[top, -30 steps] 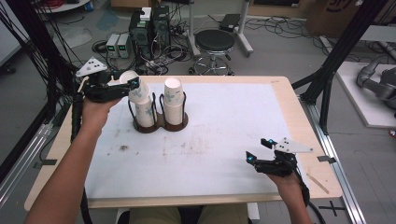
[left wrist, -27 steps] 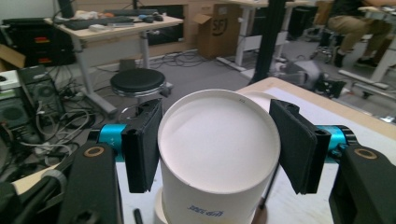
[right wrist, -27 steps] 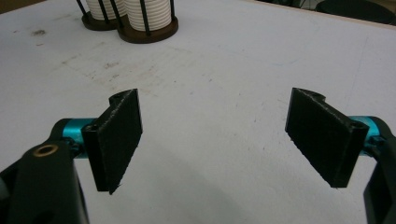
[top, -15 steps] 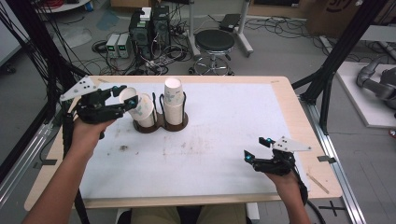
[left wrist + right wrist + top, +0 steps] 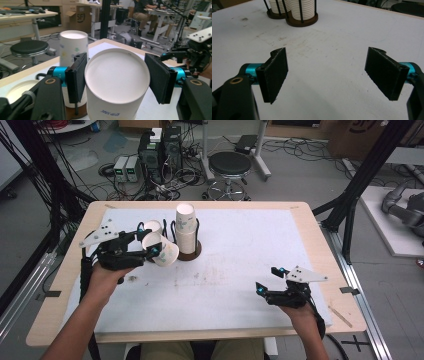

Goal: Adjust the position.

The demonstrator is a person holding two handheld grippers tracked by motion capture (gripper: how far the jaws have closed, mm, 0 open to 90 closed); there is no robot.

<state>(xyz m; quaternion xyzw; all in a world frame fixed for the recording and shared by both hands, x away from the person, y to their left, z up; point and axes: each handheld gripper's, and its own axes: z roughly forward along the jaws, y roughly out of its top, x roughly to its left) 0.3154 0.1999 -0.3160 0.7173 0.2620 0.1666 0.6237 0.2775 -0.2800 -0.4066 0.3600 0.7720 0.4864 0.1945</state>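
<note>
While tilted, white paper cup | left claw clamps it, faint print, seemingly blue | right claw agape

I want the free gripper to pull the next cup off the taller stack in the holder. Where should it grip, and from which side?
Grip the top cup on its side wall just under the rim, where it stands above the holder's black rods. Bring the right hand-held gripper in level from its own open side of the table, jaws either side of the upright round wall, then lift straight up.
</note>
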